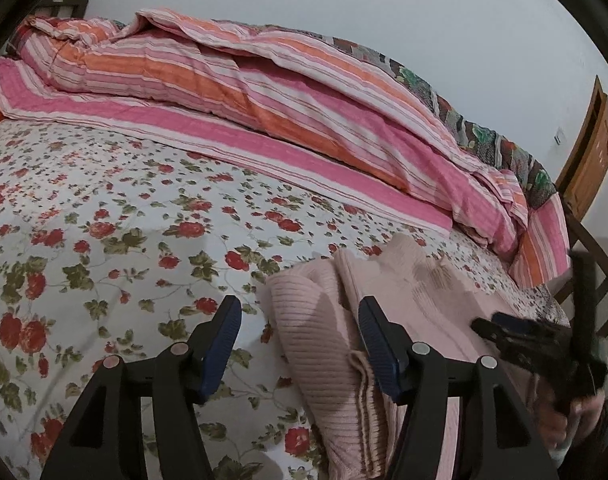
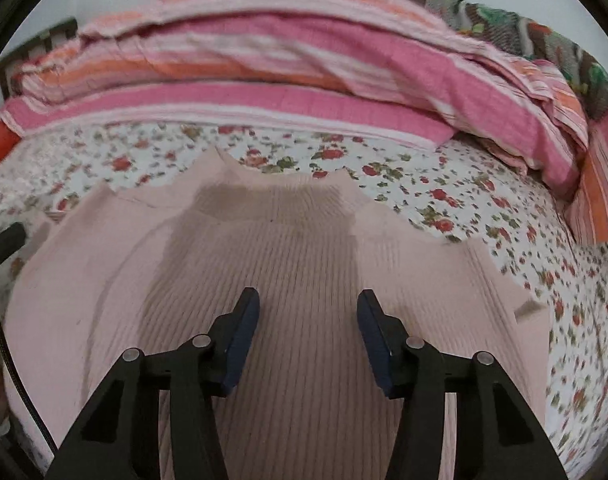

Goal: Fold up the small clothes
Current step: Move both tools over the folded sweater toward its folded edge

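A pale pink ribbed knit sweater (image 2: 283, 240) lies spread on the floral bed sheet (image 2: 464, 200), with its collar toward the far side. My right gripper (image 2: 308, 308) hovers over the sweater's middle, jaws open, nothing between the pads. In the left wrist view the sweater (image 1: 424, 280) shows a folded, bunched left edge. My left gripper (image 1: 299, 312) stands open above that edge; its pads are apart from the knit. The right gripper (image 1: 492, 322) appears blurred at the right of that view, held by a hand.
A pink and orange striped quilt (image 1: 263, 92) is piled along the far side of the bed, over a patterned blanket (image 1: 484, 136). A wooden door (image 1: 588, 152) and dark wooden rails (image 1: 600, 280) stand at the right. Bare floral sheet (image 1: 103, 220) stretches to the left.
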A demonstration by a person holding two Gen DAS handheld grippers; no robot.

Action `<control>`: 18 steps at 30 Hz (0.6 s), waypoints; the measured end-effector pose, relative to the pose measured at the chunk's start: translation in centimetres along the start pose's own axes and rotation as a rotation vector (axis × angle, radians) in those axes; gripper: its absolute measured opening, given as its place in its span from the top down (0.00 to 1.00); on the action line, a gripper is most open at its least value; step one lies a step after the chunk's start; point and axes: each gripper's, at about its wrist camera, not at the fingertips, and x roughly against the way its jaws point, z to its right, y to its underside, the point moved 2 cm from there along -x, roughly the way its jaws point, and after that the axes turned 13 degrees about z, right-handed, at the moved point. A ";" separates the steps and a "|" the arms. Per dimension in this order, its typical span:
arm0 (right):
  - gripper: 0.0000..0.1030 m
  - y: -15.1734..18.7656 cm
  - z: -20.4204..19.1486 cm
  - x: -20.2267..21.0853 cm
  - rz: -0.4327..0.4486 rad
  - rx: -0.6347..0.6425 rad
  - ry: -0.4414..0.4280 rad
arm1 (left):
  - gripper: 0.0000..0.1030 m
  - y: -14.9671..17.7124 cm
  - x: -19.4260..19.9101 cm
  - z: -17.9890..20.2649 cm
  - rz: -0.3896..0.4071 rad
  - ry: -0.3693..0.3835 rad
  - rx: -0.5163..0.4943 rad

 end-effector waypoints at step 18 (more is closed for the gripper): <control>0.51 0.6 -0.1 1.5 0.001 0.002 -0.036 | 0.37 1.2 0.4 1.1 -0.130 0.227 0.071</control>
